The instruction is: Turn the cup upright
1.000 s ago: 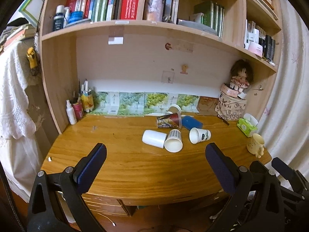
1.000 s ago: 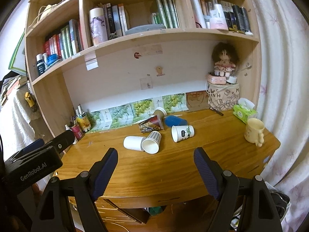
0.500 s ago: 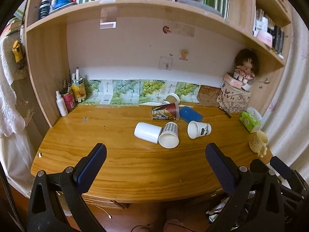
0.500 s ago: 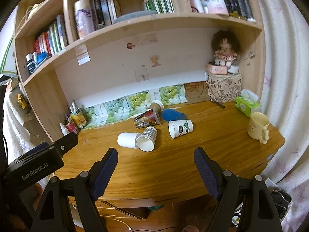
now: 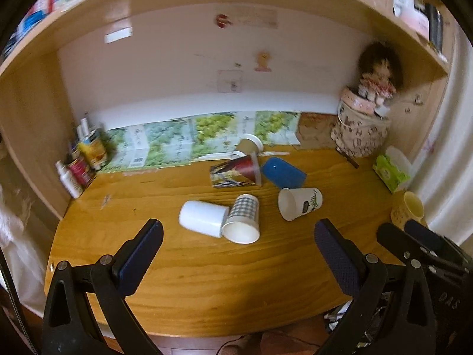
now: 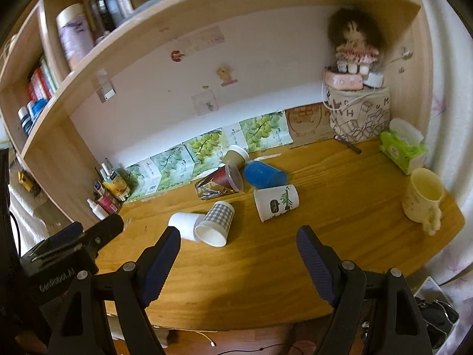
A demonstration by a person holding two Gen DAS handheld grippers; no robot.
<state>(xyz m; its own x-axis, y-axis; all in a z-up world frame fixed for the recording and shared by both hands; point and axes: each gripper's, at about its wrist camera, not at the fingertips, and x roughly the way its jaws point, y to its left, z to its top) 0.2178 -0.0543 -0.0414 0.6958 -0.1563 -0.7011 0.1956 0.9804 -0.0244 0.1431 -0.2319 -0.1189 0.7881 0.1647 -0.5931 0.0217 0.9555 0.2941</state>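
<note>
Several cups lie on their sides on the wooden desk (image 5: 207, 281): a plain white cup (image 5: 202, 218) (image 6: 182, 224), a checked cup (image 5: 242, 219) (image 6: 215, 224), a white cup with a green print (image 5: 299, 203) (image 6: 275, 203), a red patterned cup (image 5: 235, 170) (image 6: 219, 181), a blue cup (image 5: 283, 173) (image 6: 264, 174) and a brown cup (image 5: 249, 145) (image 6: 235, 155). My left gripper (image 5: 236, 236) is open and empty, above the desk's front, short of the cups. My right gripper (image 6: 238, 241) is open and empty, also near the front edge.
A yellow mug (image 6: 422, 199) stands upright at the desk's right end, by a green tissue pack (image 6: 402, 148). A patterned box with a doll (image 6: 357, 118) stands at the back right. Bottles and tubes (image 5: 82, 159) stand at the back left. A bookshelf hangs overhead.
Both grippers have moved forward and lower toward the desk; the cups look larger and closer. Both stay open. The cups have not moved.
</note>
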